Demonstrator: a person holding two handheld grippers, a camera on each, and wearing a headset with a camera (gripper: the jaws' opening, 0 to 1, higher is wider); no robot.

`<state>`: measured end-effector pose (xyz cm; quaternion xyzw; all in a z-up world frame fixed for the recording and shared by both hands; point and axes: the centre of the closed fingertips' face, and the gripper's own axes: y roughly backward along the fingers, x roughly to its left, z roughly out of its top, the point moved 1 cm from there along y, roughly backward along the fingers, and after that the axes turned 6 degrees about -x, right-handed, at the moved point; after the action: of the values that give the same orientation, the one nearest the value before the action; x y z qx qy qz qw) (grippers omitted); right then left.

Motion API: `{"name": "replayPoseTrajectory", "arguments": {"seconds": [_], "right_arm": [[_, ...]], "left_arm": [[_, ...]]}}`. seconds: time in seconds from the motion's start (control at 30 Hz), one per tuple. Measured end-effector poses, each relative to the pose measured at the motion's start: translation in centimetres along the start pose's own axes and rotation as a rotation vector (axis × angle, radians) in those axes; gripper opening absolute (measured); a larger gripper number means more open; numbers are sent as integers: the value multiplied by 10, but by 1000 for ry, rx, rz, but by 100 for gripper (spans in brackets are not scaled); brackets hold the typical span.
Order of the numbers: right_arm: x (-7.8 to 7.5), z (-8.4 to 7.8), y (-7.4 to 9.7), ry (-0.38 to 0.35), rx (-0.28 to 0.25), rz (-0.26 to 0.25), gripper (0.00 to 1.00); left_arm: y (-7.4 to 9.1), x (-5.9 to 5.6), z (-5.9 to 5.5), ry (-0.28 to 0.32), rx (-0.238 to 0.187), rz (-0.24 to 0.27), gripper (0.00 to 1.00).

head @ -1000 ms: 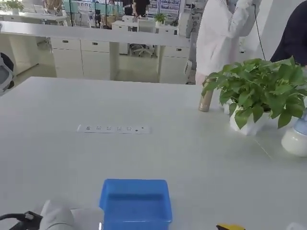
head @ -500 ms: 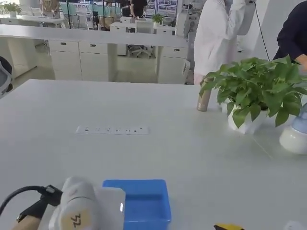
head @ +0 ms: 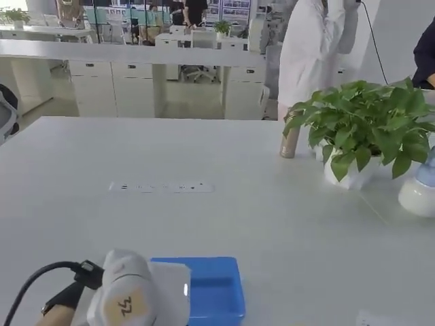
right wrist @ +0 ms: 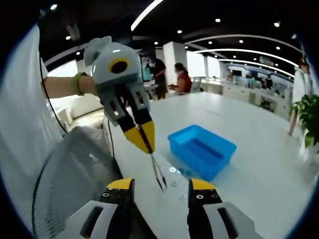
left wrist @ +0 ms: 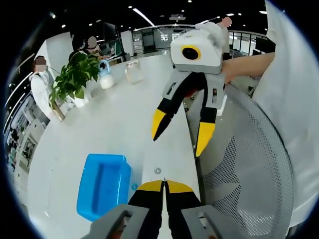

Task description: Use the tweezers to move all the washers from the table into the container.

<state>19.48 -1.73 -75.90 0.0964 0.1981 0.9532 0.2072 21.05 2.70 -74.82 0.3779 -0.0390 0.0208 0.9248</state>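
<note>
Risen beside the blue container [right wrist: 202, 149] since a second ago, the left gripper [right wrist: 143, 138] has its fingers clamped on the tweezers [right wrist: 157, 172], the right gripper [left wrist: 180, 138] holds its fingers apart, and the washers [right wrist: 173, 170] lie on the tabletop [right wrist: 249, 164] beside that seemingly empty container, none yet moved.

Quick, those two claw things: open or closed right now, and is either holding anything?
Left gripper: closed, holding the tweezers.
Right gripper: open, holding nothing.
</note>
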Motion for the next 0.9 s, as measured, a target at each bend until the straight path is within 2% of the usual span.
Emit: {"name": "replayPoseTrajectory", "arguments": {"seconds": [0.13, 0.2, 0.27, 0.37, 0.47, 0.6, 0.67, 0.73, 0.9], "right_arm": [[-3, -10, -26, 51, 51, 93, 35], [-3, -6, -35, 49, 39, 121, 34], [-2, -6, -41, 50, 44, 146, 31], [0, -12, -50, 94, 87, 184, 28], [2, -17, -58, 85, 112, 229, 21], [1, -28, -67, 121, 167, 238, 16], [-2, -31, -68, 132, 183, 208, 15], [-3, -28, -67, 146, 159, 202, 6], [-7, -25, -60, 137, 123, 167, 6]], "left_arm": [[0, -3, 0, -25, 7, -9, 0], [1, -6, 1, -48, 13, -16, 0], [0, -8, 2, -59, 15, -18, 0], [0, -8, 2, -70, 16, -23, 0], [0, -9, 3, -82, 14, -29, 0], [-1, -8, 4, -87, 5, -35, 0], [-2, -8, 5, -91, 0, -39, 0], [-2, -8, 5, -88, -3, -41, 0], [0, -5, 7, -89, -22, -35, 0]]}}
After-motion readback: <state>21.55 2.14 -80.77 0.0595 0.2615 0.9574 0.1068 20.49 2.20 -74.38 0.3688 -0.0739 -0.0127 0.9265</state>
